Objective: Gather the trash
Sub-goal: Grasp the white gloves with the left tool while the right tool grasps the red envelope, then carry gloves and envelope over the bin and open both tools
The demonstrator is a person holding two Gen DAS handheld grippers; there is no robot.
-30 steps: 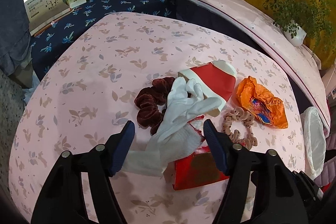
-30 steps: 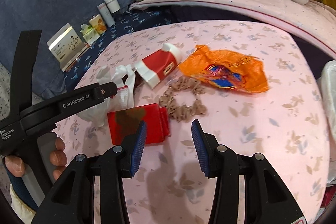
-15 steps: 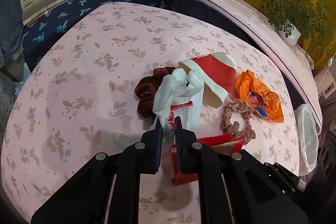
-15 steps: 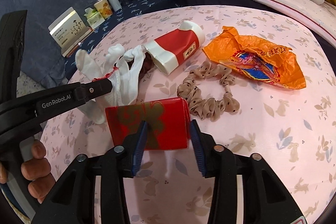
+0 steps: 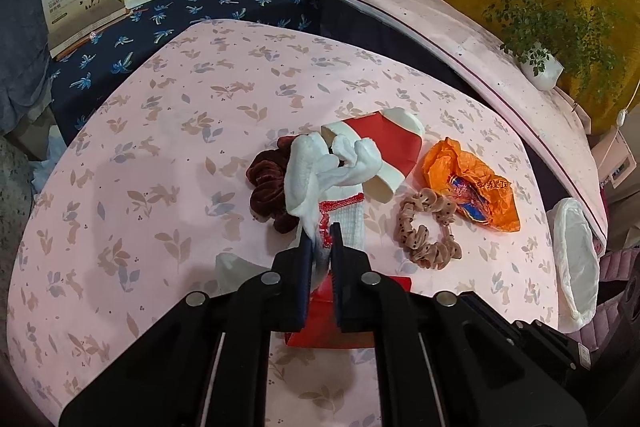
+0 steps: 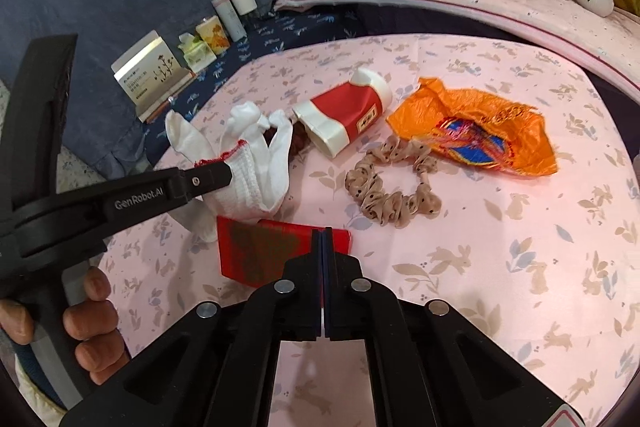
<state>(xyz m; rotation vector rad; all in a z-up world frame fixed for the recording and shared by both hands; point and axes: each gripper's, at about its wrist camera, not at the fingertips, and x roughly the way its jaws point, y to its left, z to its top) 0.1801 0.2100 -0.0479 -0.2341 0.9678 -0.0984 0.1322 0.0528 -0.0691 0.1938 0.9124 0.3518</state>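
Observation:
My left gripper (image 5: 321, 235) pinches the cuff of a white glove (image 5: 320, 171) with red trim; its jaws are still closing on the cloth. The glove's fingers droop over a dark red scrunchie (image 5: 268, 183). In the right wrist view the left gripper (image 6: 216, 175) holds the glove (image 6: 252, 163) raised off the pink tablecloth. My right gripper (image 6: 322, 235) is shut on the near edge of a flat red packet (image 6: 264, 251), which shows below the left fingers as the red packet (image 5: 396, 287). A red-and-white paper cup (image 6: 344, 115) lies on its side behind. An orange wrapper (image 6: 472, 131) lies to the right.
A beige dotted scrunchie (image 6: 392, 187) lies between the packet and the wrapper. A white-lined bin (image 5: 576, 259) stands off the table's right edge. Boxes and bottles (image 5: 80, 3) line the blue cloth at the back left. A person's hand (image 6: 92, 319) grips the left tool.
Both grippers went from wide open to closed: the left onto the glove's cuff, the right onto the red packet's edge. The glove now hangs bunched from the left jaws.

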